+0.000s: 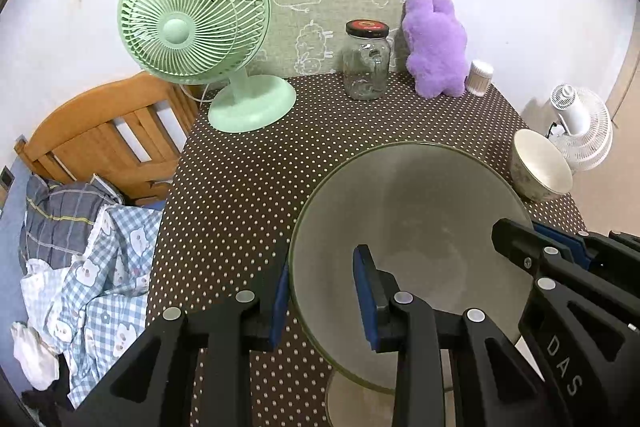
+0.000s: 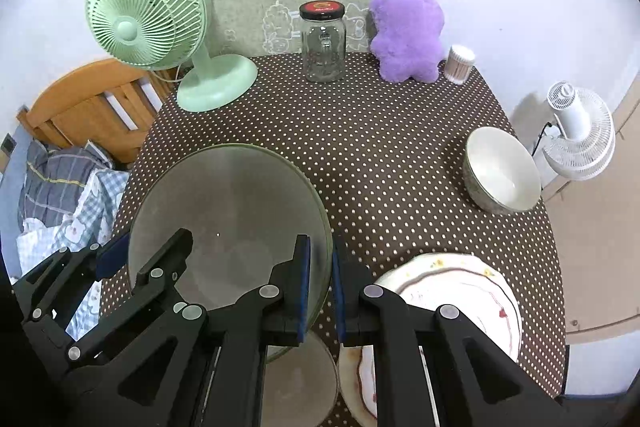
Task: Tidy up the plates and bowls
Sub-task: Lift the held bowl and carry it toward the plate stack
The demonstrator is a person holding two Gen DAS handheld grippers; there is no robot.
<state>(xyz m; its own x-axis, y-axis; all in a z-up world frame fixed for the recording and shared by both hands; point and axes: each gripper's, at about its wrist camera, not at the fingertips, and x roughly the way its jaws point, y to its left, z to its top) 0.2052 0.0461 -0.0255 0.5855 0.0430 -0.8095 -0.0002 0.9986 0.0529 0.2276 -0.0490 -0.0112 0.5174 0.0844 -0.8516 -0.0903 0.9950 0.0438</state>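
Note:
A large grey-green bowl (image 1: 412, 227) is held tilted above the dotted table (image 1: 248, 187). My left gripper (image 1: 324, 291) straddles its left rim, one finger outside and one inside, with a gap at the rim. My right gripper (image 2: 320, 283) is shut on the bowl (image 2: 224, 211) at its right rim; its finger (image 1: 516, 247) shows in the left wrist view. A white bowl (image 2: 504, 171) stands at the table's right edge. A white plate with a red floral pattern (image 2: 460, 291) lies at the front right. Another grey dish (image 2: 296, 379) lies under the held bowl.
A green desk fan (image 2: 148, 27), a glass jar with a black lid (image 2: 323, 43), a purple plush toy (image 2: 408, 27) and a cotton swab tub (image 2: 460, 65) stand along the table's back. A wooden bed frame (image 1: 108, 139) with bedding lies left. A white fan (image 2: 576, 135) stands on the floor right.

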